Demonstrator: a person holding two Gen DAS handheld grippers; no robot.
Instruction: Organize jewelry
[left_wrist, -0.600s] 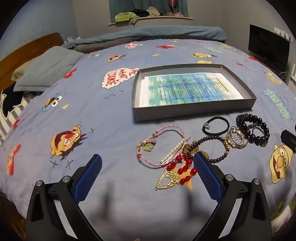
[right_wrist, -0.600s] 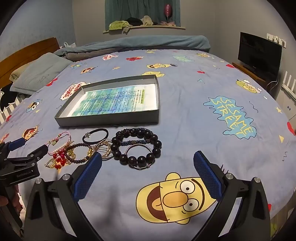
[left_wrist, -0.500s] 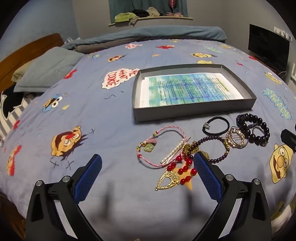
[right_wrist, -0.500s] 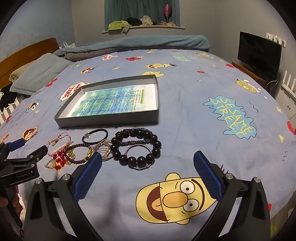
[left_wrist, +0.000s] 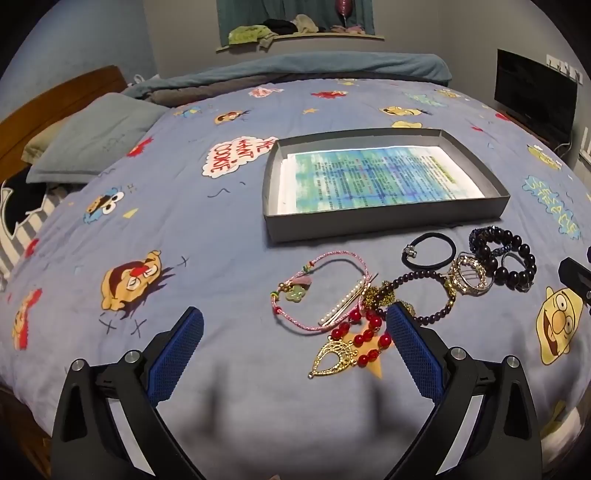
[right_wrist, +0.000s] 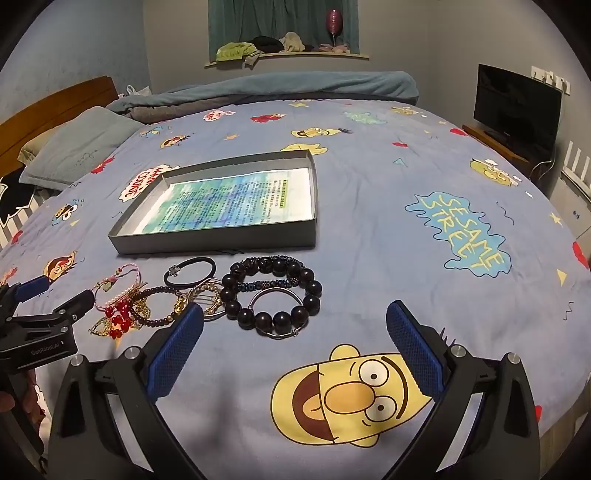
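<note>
On a cartoon-print bedspread (right_wrist: 388, 229), a grey tray (right_wrist: 218, 245) sits empty of jewelry, the tangled pile of bracelets (left_wrist: 373, 299) lying just in front of it. Both the left gripper (left_wrist: 293, 350) and right gripper (right_wrist: 294, 345) hover above, jaws apart and holding nothing; sorting appears not yet begun. Next likely comes closing on one piece, though which strands overlap is hard to tell.

Bedroom: cartoon-print bed (right_wrist: 369, 206), pillow (left_wrist: 96, 138), TV (right_wrist: 517, 107).
</note>
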